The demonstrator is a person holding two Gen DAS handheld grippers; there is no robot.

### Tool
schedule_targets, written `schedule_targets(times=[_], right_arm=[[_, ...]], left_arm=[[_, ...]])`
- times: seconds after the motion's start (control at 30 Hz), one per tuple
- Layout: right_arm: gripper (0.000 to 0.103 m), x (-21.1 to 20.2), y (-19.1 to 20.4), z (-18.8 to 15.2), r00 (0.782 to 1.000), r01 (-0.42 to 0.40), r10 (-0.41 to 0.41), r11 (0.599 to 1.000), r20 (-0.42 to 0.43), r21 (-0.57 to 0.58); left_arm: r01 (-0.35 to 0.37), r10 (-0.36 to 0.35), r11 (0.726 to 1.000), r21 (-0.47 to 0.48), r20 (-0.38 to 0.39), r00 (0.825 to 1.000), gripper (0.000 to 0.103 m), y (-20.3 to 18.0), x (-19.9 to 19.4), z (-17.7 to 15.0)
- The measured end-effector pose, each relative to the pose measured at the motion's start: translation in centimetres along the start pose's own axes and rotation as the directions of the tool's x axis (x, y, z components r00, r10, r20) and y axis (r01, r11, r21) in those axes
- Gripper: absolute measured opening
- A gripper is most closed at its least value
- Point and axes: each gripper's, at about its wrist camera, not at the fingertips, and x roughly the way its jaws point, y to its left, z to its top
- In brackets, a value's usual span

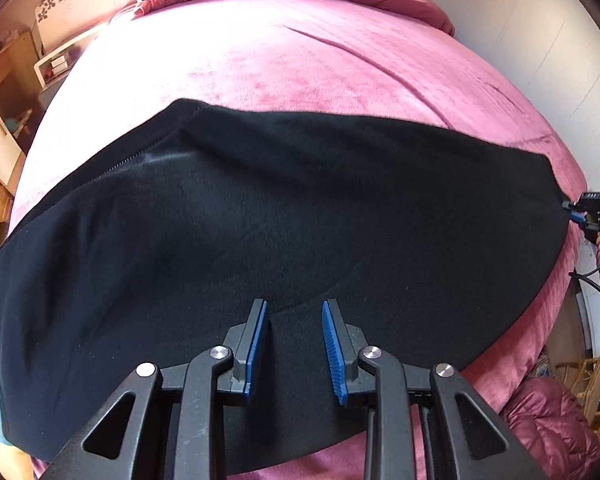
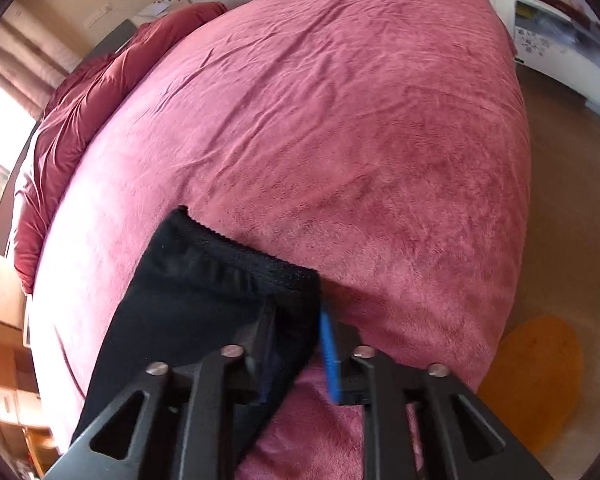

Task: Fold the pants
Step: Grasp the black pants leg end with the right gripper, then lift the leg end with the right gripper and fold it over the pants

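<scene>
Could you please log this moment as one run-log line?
pants: flat on bed | left gripper: open above pants | right gripper: fingers astride waistband corner, grip unclear

Pink plush bedspread [image 1: 300, 60], bunched crimson duvet [image 2: 72, 96], orange rug [image 2: 536, 380], wooden shelves [image 1: 4, 92]

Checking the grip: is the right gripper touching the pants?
Touching: right wrist view shows the pants lying inside the right gripper, against its blue pad.
</scene>
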Motion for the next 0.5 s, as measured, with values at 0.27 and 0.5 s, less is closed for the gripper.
schedule_targets(times=[0.27, 0.5], right_arm=[[0.044, 0.2, -3.0, -2.0, 0.964, -0.255, 0.265, 0.952, -0.036, 0.167], [0.044, 2.7, -2.7, -2.8, 0.942, -0.319, 0.333, 0.927, -0.039, 0.198]], left_arm=[[-0.005, 0.005, 1.0, -0.015, 0.019, 1.0, 0.03, -0.2, 0.0, -0.2], [-0.017, 0.019, 0.995, -0.095, 0.021, 1.0, 0.031, 1.7, -1.3, -1.4]])
